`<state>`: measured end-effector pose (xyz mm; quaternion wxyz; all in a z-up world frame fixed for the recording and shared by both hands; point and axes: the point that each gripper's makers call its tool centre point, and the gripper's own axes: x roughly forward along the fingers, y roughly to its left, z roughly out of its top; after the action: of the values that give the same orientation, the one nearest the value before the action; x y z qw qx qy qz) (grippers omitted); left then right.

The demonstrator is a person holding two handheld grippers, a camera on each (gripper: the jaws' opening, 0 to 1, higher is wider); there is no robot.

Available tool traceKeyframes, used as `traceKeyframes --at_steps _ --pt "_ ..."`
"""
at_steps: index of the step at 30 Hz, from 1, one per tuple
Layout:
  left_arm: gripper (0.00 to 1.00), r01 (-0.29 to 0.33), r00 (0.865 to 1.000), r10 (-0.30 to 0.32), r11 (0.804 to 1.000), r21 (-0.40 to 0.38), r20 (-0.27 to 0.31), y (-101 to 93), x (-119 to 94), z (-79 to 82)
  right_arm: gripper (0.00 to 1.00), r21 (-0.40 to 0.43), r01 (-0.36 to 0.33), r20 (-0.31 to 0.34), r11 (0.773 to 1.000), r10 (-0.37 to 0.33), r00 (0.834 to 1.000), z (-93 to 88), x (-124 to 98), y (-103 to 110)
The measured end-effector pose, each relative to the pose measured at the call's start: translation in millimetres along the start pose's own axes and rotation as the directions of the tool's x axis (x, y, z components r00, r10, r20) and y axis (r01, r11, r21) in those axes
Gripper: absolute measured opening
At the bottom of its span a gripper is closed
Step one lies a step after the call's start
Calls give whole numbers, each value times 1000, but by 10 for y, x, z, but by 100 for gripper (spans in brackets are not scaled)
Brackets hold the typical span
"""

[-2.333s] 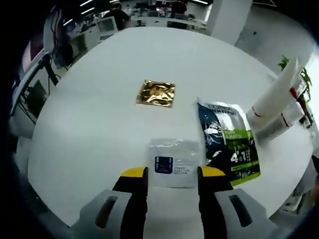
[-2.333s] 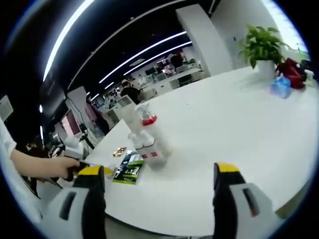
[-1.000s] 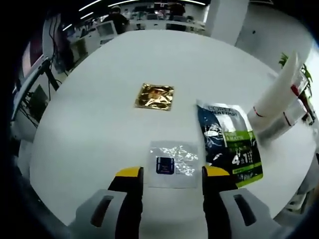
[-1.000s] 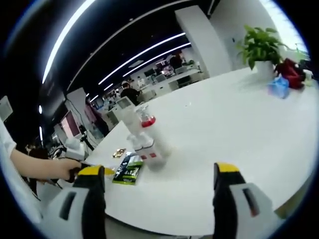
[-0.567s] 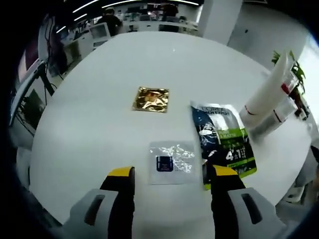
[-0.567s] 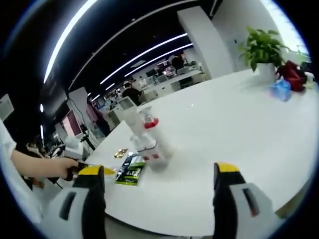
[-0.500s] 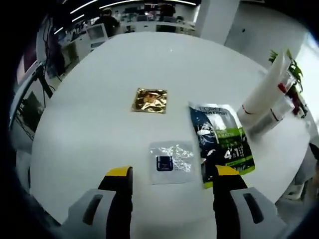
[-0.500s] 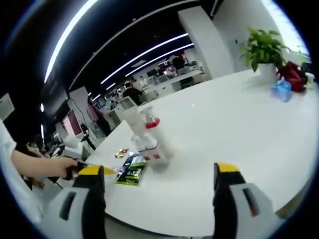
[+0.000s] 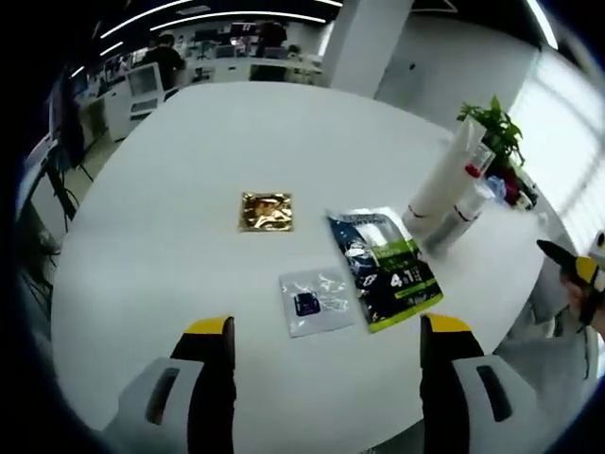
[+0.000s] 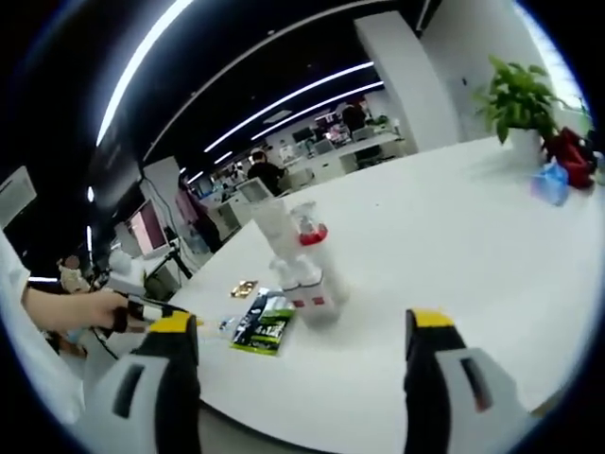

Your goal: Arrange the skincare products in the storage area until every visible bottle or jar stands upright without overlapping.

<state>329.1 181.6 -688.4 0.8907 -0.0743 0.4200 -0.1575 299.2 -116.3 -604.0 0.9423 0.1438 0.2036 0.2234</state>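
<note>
Left gripper (image 9: pixel 326 326): jaws spread wide, nothing held, at frame bottom over the round white table (image 9: pixel 142 246). Flat at centre: clear silver sachet (image 9: pixel 317 300), dark blue-green pouch (image 9: pixel 385 268) just beside it, gold foil sachet (image 9: pixel 266 211) apart. White tube and bottles (image 9: pixel 449 194) stand centre right. Right gripper (image 10: pixel 301 326): jaws wide, empty.

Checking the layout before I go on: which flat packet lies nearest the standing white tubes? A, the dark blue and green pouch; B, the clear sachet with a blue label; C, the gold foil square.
A: the dark blue and green pouch lies right beside the white tubes.
</note>
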Motion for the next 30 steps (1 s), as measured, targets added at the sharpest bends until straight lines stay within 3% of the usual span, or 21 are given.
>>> traceKeyframes --at_steps 8,30 --pt "85 59 998 -60 997 41 34 84 -173 66 91 -11 -14 -3 1000 14 1000 26 40 52" --pt "96 108 984 -117 991 75 131 322 -522 185 92 -26 -17 -2 1000 17 1000 66 61 81"
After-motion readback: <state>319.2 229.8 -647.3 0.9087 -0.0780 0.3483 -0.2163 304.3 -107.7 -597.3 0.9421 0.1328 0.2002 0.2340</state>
